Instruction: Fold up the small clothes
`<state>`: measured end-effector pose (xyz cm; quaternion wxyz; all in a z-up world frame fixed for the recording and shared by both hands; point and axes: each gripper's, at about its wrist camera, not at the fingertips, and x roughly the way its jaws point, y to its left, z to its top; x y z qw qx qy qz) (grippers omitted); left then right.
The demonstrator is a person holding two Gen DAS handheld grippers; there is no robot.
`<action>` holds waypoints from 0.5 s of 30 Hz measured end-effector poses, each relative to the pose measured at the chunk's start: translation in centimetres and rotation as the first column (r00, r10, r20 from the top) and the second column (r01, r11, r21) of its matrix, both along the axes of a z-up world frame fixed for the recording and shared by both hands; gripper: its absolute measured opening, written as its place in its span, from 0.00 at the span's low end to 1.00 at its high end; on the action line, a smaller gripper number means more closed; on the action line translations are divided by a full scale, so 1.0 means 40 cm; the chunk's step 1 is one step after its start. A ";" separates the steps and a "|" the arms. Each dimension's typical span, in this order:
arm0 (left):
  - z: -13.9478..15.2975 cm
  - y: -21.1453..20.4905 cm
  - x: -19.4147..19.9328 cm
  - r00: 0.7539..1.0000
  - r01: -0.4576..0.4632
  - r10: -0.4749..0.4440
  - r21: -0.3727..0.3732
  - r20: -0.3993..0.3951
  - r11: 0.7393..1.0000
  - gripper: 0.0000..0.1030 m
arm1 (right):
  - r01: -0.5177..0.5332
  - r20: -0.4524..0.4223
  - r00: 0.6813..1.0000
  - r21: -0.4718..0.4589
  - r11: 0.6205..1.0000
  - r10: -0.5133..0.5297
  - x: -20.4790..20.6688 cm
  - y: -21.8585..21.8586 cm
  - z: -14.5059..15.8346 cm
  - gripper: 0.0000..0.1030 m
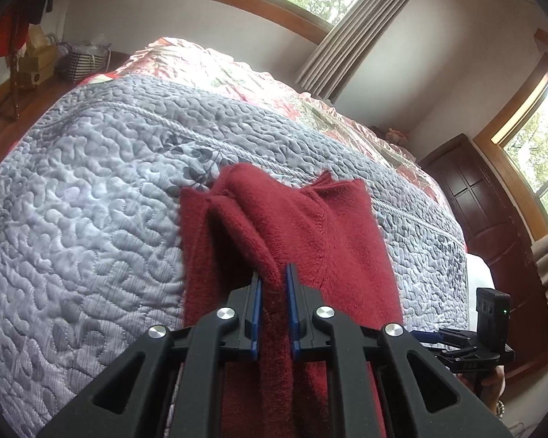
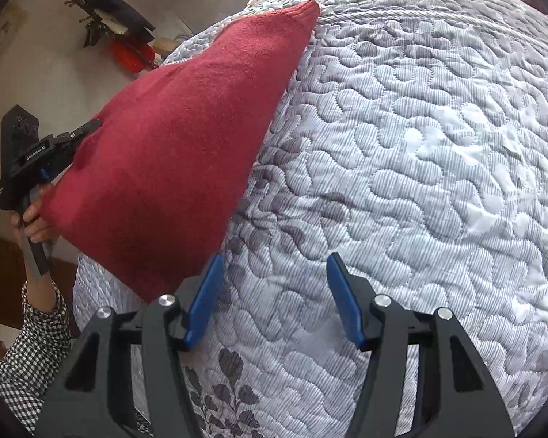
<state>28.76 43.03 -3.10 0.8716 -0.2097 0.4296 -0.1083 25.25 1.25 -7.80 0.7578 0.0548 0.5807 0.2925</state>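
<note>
The left tongs point(image 1: 273, 284) are nearly closed, their blue pads pinching a bunched fold of the dark red knit garment point(image 1: 285, 233). From that grip the cloth runs straight ahead of the tongs, its long axis in line with the fingers, and its far end lies on the grey quilted bedspread point(image 1: 91, 189). In the right wrist view the same garment point(image 2: 186, 138) hangs as a taut slanted sheet, lifted at the person's left hand point(image 2: 36, 219) and narrowing to a ribbed tip that touches the quilt far ahead.

The right tongs point(image 2: 274, 273) stand wide open and hold nothing; bare bedspread point(image 2: 420, 164) lies between and beyond their fingers. The garment's lower free edge sits just to the left of the right tongs' left finger, close to it or touching, I cannot tell which. So the right tongs are the nearer free tool to that loose edge, and I judge a short move leftward would be needed to catch it.

There is plenty of open quilt ahead and to the right. The bed's edge drops off to the left, below the hanging cloth.
</note>
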 end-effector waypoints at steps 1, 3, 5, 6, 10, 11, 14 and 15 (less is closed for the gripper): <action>-0.001 0.005 -0.001 1.000 -0.003 0.003 0.009 0.000 1.000 0.12 | -0.006 0.003 1.000 0.000 1.000 0.006 -0.003 0.006 0.001 0.58; -0.003 0.017 -0.003 1.000 -0.012 0.012 0.017 0.001 1.000 0.12 | -0.015 0.005 1.000 -0.002 1.000 0.015 -0.009 0.031 0.005 0.58; -0.005 0.034 -0.001 1.000 -0.020 0.020 0.016 0.003 1.000 0.12 | -0.026 0.004 1.000 -0.002 1.000 0.026 -0.011 0.041 0.003 0.58; -0.005 0.041 0.000 1.000 -0.024 0.024 0.018 0.003 1.000 0.12 | -0.030 0.005 1.000 -0.003 1.000 0.031 -0.013 0.049 0.002 0.58; -0.028 0.059 0.006 0.999 -0.030 0.031 0.048 -0.011 0.998 0.12 | -0.050 0.007 0.999 0.002 0.999 0.050 -0.021 0.079 0.004 0.59; -0.039 0.060 0.008 0.999 -0.028 0.029 0.062 -0.015 0.998 0.12 | -0.055 0.005 0.998 0.000 0.999 0.055 -0.022 0.089 0.002 0.59; -0.088 0.058 0.014 0.999 -0.025 0.030 0.111 -0.038 0.994 0.12 | -0.060 0.008 0.998 -0.034 0.998 0.061 -0.023 0.128 -0.002 0.59; -0.108 0.055 0.018 0.998 -0.022 0.028 0.123 -0.049 0.992 0.12 | -0.064 0.007 0.998 -0.039 0.997 0.065 -0.024 0.150 -0.003 0.59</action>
